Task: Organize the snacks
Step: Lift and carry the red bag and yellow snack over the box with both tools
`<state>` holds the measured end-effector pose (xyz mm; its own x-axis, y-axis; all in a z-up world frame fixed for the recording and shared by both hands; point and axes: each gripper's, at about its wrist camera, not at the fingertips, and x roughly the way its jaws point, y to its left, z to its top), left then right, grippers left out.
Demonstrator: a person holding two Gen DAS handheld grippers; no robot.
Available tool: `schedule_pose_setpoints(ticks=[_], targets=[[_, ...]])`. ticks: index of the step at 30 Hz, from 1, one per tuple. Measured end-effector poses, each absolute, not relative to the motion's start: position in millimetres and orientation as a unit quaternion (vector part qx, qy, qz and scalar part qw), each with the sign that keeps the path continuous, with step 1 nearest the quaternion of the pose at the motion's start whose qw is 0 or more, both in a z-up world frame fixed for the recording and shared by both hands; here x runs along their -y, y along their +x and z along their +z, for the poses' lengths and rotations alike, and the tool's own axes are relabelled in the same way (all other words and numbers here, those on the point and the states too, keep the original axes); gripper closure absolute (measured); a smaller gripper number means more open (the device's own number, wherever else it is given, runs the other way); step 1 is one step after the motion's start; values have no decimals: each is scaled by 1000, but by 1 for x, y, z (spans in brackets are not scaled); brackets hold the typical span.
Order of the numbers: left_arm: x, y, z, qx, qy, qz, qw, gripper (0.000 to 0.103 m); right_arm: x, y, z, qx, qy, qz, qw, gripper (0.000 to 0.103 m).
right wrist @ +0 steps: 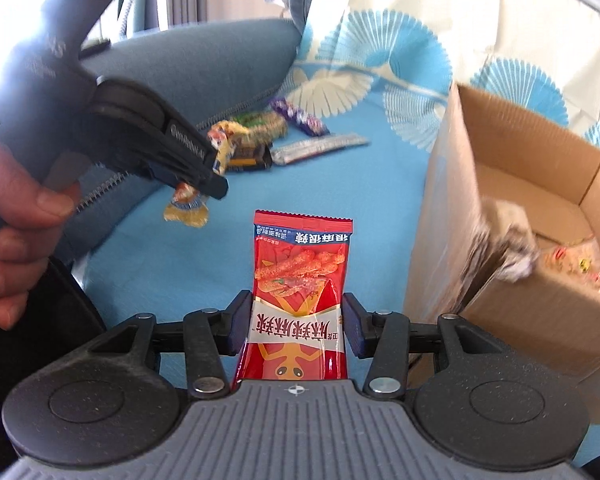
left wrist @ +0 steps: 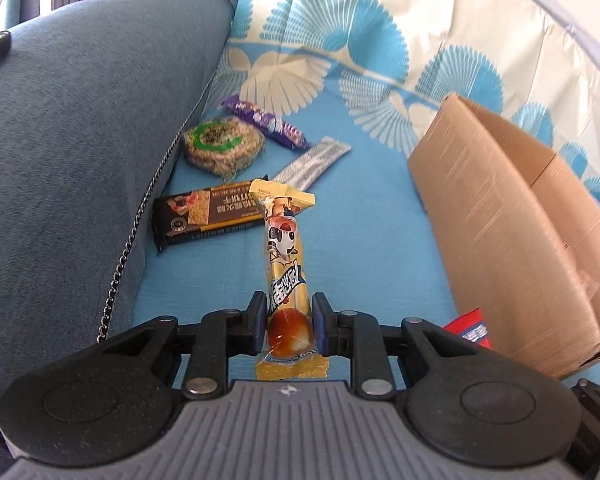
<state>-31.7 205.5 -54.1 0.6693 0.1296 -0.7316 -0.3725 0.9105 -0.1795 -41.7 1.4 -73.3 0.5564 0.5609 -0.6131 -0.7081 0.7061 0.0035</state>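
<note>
L gripper (left wrist: pixel 288 322) fingers clamped on yellow sausage stick (left wrist: pixel 286 264) near its lower end, rest of pkt sticking out fwd, held above blue sofa seat (left wrist: pixel 360 220). R gripper (right wrist: pixel 296 330) fingers pinch red snack pkt (right wrist: pixel 300 280) by its sides, upright betw them, beside open cardboard box (right wrist: pixel 540 208).

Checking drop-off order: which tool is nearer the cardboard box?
Right. The right tool, holding the red packet, sits beside the cardboard box; the left tool is farther off, toward the sofa back.
</note>
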Motion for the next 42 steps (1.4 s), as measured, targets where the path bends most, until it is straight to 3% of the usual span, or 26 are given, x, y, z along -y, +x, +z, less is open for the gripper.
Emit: schedule_pose_setpoints(ticks=[11,21,42], targets=[[-206,-41,-44,-351,-176,123,911,77,27,-41,-12,-217,-77,377,897,54],[-203,-40,-44,-342,-170,116,917,77,83,16,51,-150,-38,327,932,54],[-153,-51,-29,-311,-66,140,938,77,162,91,16,-230,79,187,952,54]])
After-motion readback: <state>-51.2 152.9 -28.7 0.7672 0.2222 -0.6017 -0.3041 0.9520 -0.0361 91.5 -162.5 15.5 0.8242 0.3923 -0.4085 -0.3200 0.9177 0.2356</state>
